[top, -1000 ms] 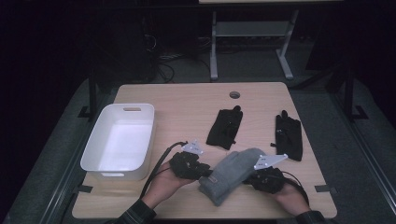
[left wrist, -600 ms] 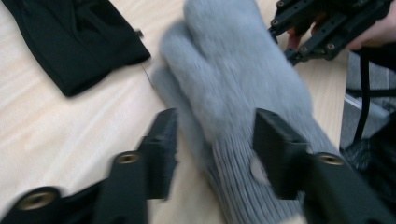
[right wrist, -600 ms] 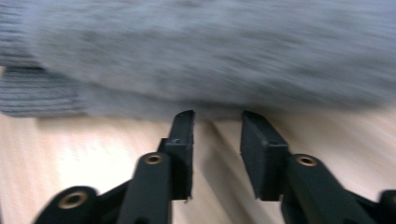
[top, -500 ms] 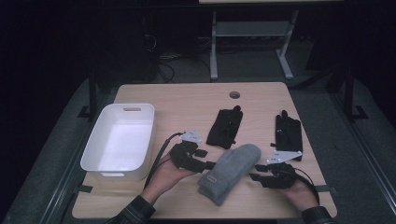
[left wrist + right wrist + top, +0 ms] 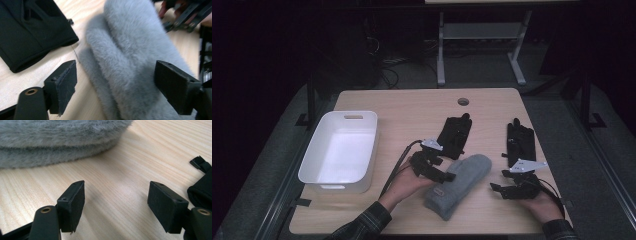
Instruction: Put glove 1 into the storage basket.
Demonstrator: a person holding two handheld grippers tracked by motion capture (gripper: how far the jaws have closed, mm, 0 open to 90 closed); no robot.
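Observation:
A pair of grey fuzzy mittens (image 5: 459, 186) lies stacked flat near the table's front edge. My left gripper (image 5: 446, 176) rests at the mittens' left side. In the left gripper view its jaws have just been opening and stand wide, the grey mittens (image 5: 130, 50) lying between them without the pads (image 5: 63, 83) pressing. My right gripper (image 5: 498, 189) sits to the right of the mittens, apart from them. Its jaws have also just been opening, and only bare wood lies between its pads (image 5: 75, 205), with the grey mittens (image 5: 57, 140) ahead to the left.
A white bin (image 5: 339, 150) stands at the left of the wooden table (image 5: 412, 105). One black glove (image 5: 454, 134) lies behind the mittens, and another black glove (image 5: 519, 142) lies at the right, just behind my right gripper. A round cable hole (image 5: 463, 101) is at the back.
Both grippers have let go of the grey mittens, which now lie flat. The right gripper has drawn back to the right. The left gripper has shifted slightly right along the mittens' edge.

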